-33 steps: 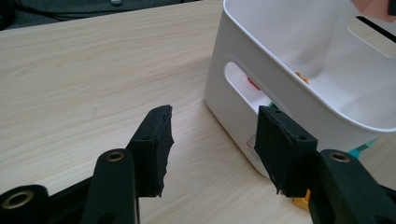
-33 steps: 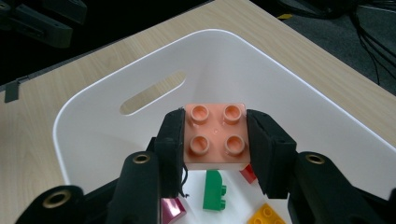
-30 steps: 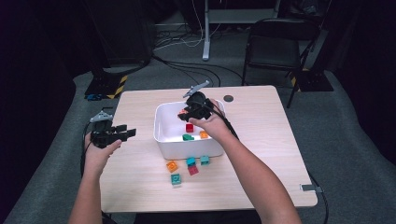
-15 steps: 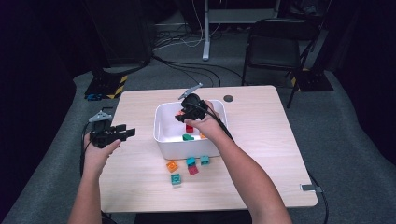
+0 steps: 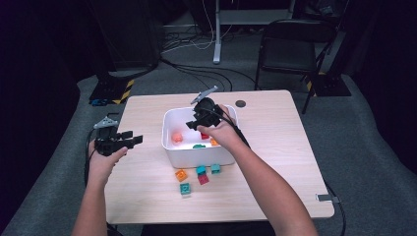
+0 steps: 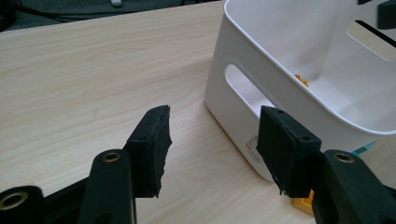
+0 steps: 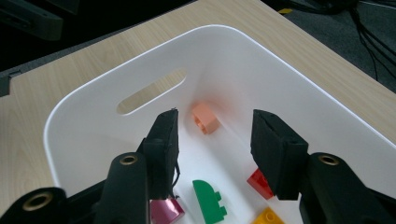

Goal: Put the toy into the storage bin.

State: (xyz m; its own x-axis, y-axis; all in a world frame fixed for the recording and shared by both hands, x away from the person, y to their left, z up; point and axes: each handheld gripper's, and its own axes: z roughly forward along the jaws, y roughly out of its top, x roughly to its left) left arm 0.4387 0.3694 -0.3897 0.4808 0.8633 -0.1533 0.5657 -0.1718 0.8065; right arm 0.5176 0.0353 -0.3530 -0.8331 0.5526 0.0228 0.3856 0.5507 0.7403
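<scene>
Bricks are being moved from the counter (image 5: 275, 147) into the white bin (image 5: 169, 142) at its middle, and the right tongs (image 5: 196, 123) hang above the bin's interior with their jaws wide apart and nothing between them. Below them, in the right gripper view, a peach brick (image 7: 206, 117) lies near the bin's far wall, with a green brick (image 7: 208, 197), a red brick (image 7: 259, 181), a magenta brick (image 7: 164, 210) and a yellow brick (image 7: 267, 217) closer in. The left tongs (image 5: 132, 140) hover over the counter to the left of the bin, also open and empty, aimed at the bin's slotted side wall. Four loose bricks wait on the counter just near of the bin: an orange brick (image 5: 181, 175), a teal brick (image 5: 185, 189), a dark red brick (image 5: 203, 179) and a blue-green pair (image 5: 208, 169). Trouble from here would most likely come on the way out: lifting the right tongs carelessly could catch the bin's rim and shove or tip the light bin, scattering what is already inside. The waiting bricks sit close together and tight against the bin wall, so a wide grab may nudge neighbours or clip the wall, and a shallow pinch on a small brick could let it slip.
</scene>
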